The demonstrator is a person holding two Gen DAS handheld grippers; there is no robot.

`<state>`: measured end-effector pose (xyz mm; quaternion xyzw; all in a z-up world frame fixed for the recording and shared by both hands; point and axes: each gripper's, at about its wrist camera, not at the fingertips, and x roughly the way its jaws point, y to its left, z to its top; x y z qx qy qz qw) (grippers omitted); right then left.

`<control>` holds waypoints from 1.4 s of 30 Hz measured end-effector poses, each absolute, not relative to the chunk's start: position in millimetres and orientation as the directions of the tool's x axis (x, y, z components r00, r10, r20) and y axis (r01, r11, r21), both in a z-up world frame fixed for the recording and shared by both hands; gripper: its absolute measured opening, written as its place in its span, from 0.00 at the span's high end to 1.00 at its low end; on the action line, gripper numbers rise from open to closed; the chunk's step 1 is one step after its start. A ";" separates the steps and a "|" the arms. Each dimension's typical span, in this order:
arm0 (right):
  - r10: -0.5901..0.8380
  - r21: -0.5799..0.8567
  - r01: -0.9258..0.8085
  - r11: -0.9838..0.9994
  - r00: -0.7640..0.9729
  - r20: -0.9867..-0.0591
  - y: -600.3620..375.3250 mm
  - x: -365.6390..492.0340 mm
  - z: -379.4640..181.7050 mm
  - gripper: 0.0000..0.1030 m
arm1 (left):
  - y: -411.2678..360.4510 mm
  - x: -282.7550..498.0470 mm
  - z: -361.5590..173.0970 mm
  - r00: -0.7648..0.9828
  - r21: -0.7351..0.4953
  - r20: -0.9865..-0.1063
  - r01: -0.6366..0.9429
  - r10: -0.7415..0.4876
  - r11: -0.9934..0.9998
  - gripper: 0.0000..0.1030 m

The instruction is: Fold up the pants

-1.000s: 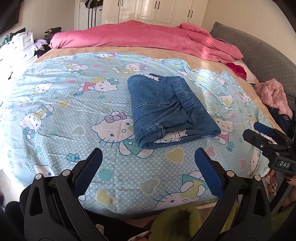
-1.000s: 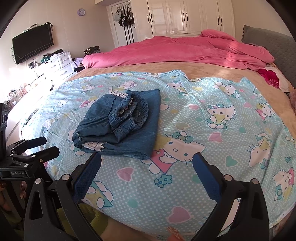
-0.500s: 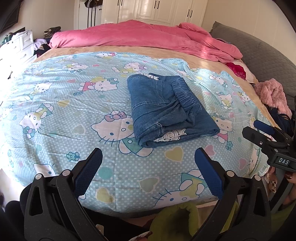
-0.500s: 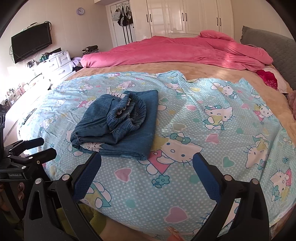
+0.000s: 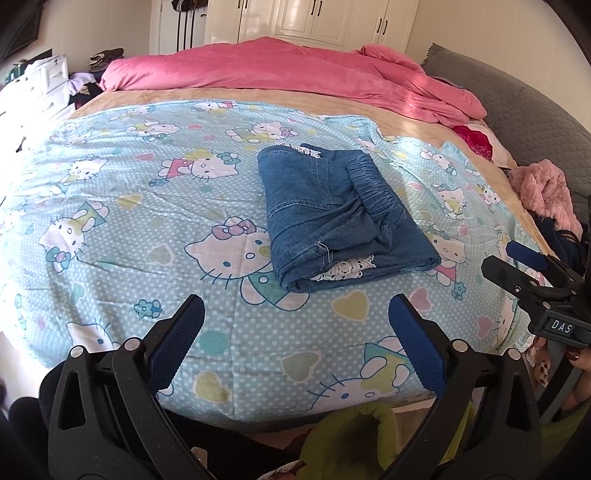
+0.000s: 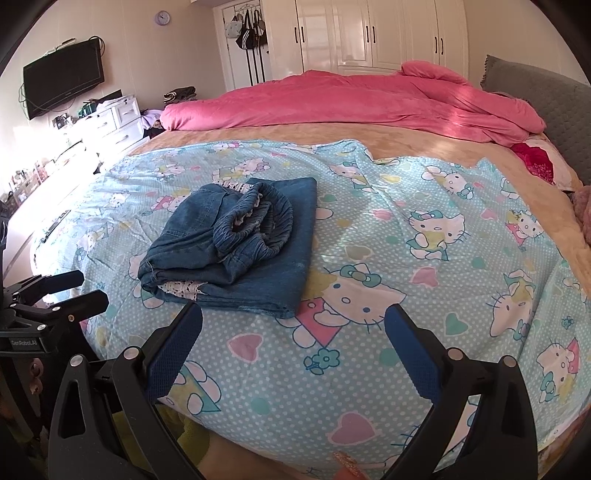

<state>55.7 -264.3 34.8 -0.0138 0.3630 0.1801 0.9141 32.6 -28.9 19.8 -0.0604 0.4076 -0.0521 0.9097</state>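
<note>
Both grippers hang at the near edge of the bed, clear of the cloth. Left gripper (image 5: 295,328): blue pads wide apart, holding nothing. Right gripper (image 6: 293,339): same, spread and empty. The pants (image 5: 340,218) are a folded denim bundle on the cartoon-cat sheet (image 5: 129,206), ahead of both grippers and touching neither. From the left gripper the bundle sits ahead and slightly right; from the right gripper, ahead and left, so it lies roughly between the two, a bit off each centreline. Long axis runs away from the near bed edge toward the pink duvet (image 5: 280,70), skewed a little. The near short end shows stacked layers with white lace trim (image 5: 343,267) poking out; the elastic waistband (image 6: 255,225) is bunched on top rather than flat. In its own view the right gripper's left pad sits just short of the bundle's near edge, so I'd judge the right slightly nearer, not by much. Judgement: fold looks essentially done; any next move would be tidying that waistband or a last half-fold across the long axis, coming in at the near end. Sheet is soft and lightly wrinkled, will drag with the denim. Beyond the pants: tan blanket (image 6: 295,136), then the pink duvet, grey headboard (image 5: 535,110) to the right of it, white wardrobes (image 6: 369,33) behind, TV (image 6: 62,88) and white drawers (image 6: 118,118) off to the left.
</note>
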 end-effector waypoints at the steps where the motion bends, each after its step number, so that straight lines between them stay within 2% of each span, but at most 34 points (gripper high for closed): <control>1: 0.319 0.104 -0.340 0.935 0.672 -0.669 -264.3 56.2 34.5 0.04 | -29.0 32.3 20.0 0.662 -0.153 -0.735 0.049 -0.147 0.987 0.09; 17: 0.284 0.088 -0.311 0.946 0.671 -0.685 -266.2 64.0 25.9 0.04 | -21.4 36.9 20.7 0.660 -0.158 -0.737 0.043 -0.147 0.987 0.09; 25: 0.268 0.087 -0.291 0.953 0.666 -0.696 -270.0 72.5 17.6 0.04 | -7.5 43.5 19.1 0.662 -0.142 -0.741 0.004 -0.109 0.990 0.09; 32: 0.178 0.106 -0.145 0.984 0.705 -0.687 -308.3 99.6 10.2 0.04 | 45.2 76.1 4.3 0.632 -0.111 -0.775 -0.100 -0.023 0.989 0.09; 36: 0.069 0.081 -0.017 0.997 0.716 -0.695 -360.8 137.3 6.7 0.04 | 105.3 118.9 -12.8 0.567 -0.058 -0.820 -0.209 0.073 0.976 0.09; 39: -0.118 -0.005 0.157 0.988 0.718 -0.687 -421.3 178.2 2.9 0.04 | 157.0 159.0 -29.9 0.492 0.011 -0.856 -0.292 0.160 0.956 0.09; 40: -0.216 -0.054 0.246 0.968 0.698 -0.683 -449.4 197.0 0.3 0.04 | 179.3 173.4 -35.4 0.472 0.008 -0.865 -0.328 0.171 0.945 0.09; 42: -0.305 -0.094 0.339 0.936 0.647 -0.698 -488.6 223.9 -6.6 0.04 | 206.4 191.2 -38.3 0.475 0.005 -0.859 -0.368 0.192 0.930 0.09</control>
